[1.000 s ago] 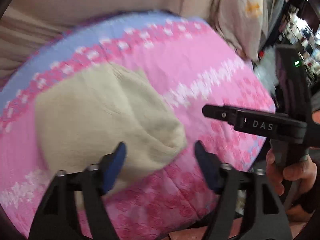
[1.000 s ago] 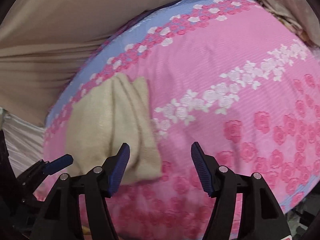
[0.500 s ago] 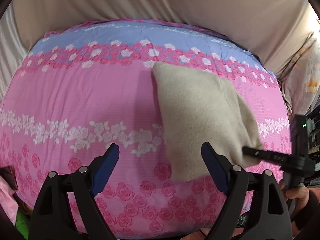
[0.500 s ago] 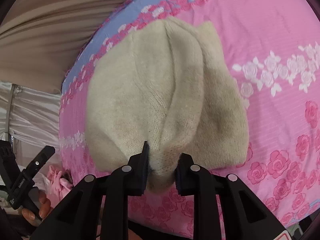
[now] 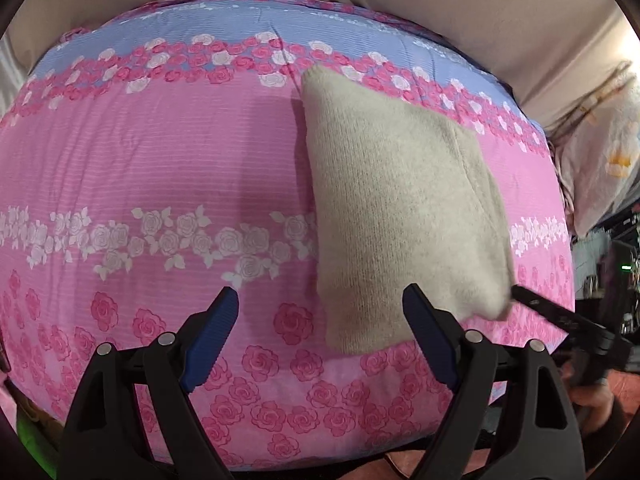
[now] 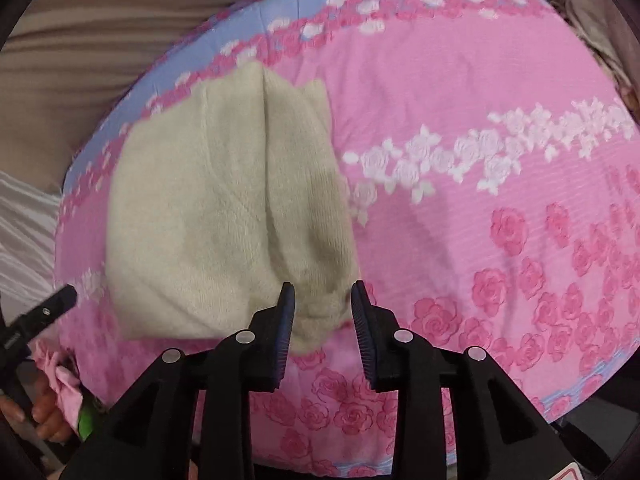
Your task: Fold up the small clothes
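Note:
A beige knitted garment lies folded on the pink rose-print bed cover. My left gripper hangs open over the cover, with the garment's near left corner just ahead of its right finger and nothing between the pads. In the right wrist view the garment shows a lengthwise fold ridge. My right gripper is opening, and the garment's near corner sits loose between its pads, which no longer press it. One right gripper finger shows by the garment's near right corner.
A beige drape hangs behind the bed. A floral pillow lies at the right. A crumpled pink cloth and a person's hand are at the bed's near left edge, beside a left gripper finger.
The right gripper closed on the garment's near fold, then parted its jaws, leaving the corner on the bed. The left gripper swung off the garment to its left and stayed open.

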Demonstrator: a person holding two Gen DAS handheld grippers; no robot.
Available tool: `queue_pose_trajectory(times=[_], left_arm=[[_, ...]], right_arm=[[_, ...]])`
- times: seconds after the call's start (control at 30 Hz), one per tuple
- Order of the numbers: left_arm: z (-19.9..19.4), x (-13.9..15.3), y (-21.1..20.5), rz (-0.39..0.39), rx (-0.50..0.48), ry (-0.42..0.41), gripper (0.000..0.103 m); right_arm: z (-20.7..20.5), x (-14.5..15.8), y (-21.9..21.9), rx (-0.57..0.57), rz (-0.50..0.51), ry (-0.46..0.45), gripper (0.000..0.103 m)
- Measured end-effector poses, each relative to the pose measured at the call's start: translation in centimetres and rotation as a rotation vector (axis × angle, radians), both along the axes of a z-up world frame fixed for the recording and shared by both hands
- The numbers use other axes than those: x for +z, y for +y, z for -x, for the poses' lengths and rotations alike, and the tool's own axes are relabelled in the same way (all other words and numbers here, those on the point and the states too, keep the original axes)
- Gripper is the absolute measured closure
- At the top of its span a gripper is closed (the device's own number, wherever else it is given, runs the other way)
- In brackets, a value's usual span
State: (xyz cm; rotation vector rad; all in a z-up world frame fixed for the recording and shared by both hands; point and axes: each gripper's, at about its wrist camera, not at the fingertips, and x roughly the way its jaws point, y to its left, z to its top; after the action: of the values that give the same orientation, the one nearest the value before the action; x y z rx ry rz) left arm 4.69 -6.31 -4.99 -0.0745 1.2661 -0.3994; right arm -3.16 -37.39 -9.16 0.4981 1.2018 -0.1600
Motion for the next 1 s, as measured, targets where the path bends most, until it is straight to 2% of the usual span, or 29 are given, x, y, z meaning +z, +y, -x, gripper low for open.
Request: queue_pose_trajectory(times=[0.07, 0.1, 0.13, 0.2, 0.3, 0.33, 0.37, 0.4, 0.43, 0.53, 0.6, 0.63, 0.67, 0.7, 0.73, 0.8, 0.83, 0.87, 1.0], left_arm=[[-1.0, -0.4, 0.1, 0.038, 0.018, 0.024, 0.021], [-1.5, -0.6, 0.0, 0.051, 0.024, 0.034, 0.021], [-2.1, -0.8, -0.3, 0.067, 0.024, 0.040, 0.021], [-3.3, -1.4, -1.1, 0.064, 0.031, 0.058, 0.020], [-5.3, -2.8, -2.8, 0.054, 0.012, 0.068, 0.017], [-5.9, -3.3, -3.3, 0.041, 0.008, 0.071, 0.022], [-6.5, -3.9, -3.8, 0.041, -0.005, 0.068, 0.027], [-6.9, -4.3, -4.2, 0.053, -0.023, 0.068, 0.046], [-7.2, -4.5, -4.5, 0.065, -0.044, 0.075, 0.057], [-7.2, -2.8, -5.3, 0.040, -0.068, 0.018, 0.065], [-7.3, -1.9, -5.6, 0.018, -0.076, -0.031, 0.065], [-7.6, -2.2, -5.6, 0.004, -0.071, -0.031, 0.060], [-8.0, -3.1, -5.9, -0.012, -0.066, -0.010, 0.056], [-8.2, -3.8, -6.2, -0.025, -0.067, 0.005, 0.050], [-8.3, -4.3, -6.3, -0.039, -0.066, 0.007, 0.047], [-7.9, -3.9, -6.2, -0.053, -0.060, -0.001, 0.045], [-7.7, -3.5, -6.1, -0.074, -0.054, -0.006, 0.037], [-7.5, -3.2, -6.0, -0.091, -0.048, -0.011, 0.036], [-6.5, -2.5, -5.5, -0.118, -0.020, -0.001, 0.033]], right_arm=[[-2.0, 1.9, -0.1, 0.038, -0.001, -0.065, 0.038], [-3.1, 2.2, 0.1, 0.063, 0.016, -0.087, 0.034], [-4.5, 2.2, 0.4, 0.091, 0.052, -0.094, 0.033], [-7.6, 0.9, 0.5, 0.126, 0.095, -0.054, 0.033], [-9.8, -0.7, -0.1, 0.145, 0.036, -0.042, 0.036], [-10.0, -1.0, 0.1, 0.158, 0.015, -0.047, 0.048], [-10.7, -1.4, 0.6, 0.173, 0.002, -0.054, 0.080], [-11.5, -2.0, 1.1, 0.196, -0.010, -0.052, 0.096], [-12.1, -2.4, 1.6, 0.212, -0.011, -0.034, 0.095], [-12.2, -0.3, 2.5, 0.203, 0.057, -0.119, 0.096], [-11.9, 0.6, 2.0, 0.180, 0.050, -0.164, 0.094], [-12.1, -0.4, 1.7, 0.180, 0.045, -0.138, 0.091], [-12.6, -2.2, 1.5, 0.187, 0.051, -0.081, 0.087], [-12.9, -4.2, 1.3, 0.195, 0.061, -0.017, 0.087], [-12.5, -4.5, 1.2, 0.184, 0.046, -0.033, 0.086], [-11.6, -2.6, 1.1, 0.148, 0.031, -0.062, 0.075], [-11.1, -1.8, 1.0, 0.135, 0.042, -0.075, 0.062], [-10.4, -0.7, 1.1, 0.125, 0.055, -0.106, 0.055], [-8.6, 0.6, 1.8, 0.129, 0.104, -0.125, 0.054]])
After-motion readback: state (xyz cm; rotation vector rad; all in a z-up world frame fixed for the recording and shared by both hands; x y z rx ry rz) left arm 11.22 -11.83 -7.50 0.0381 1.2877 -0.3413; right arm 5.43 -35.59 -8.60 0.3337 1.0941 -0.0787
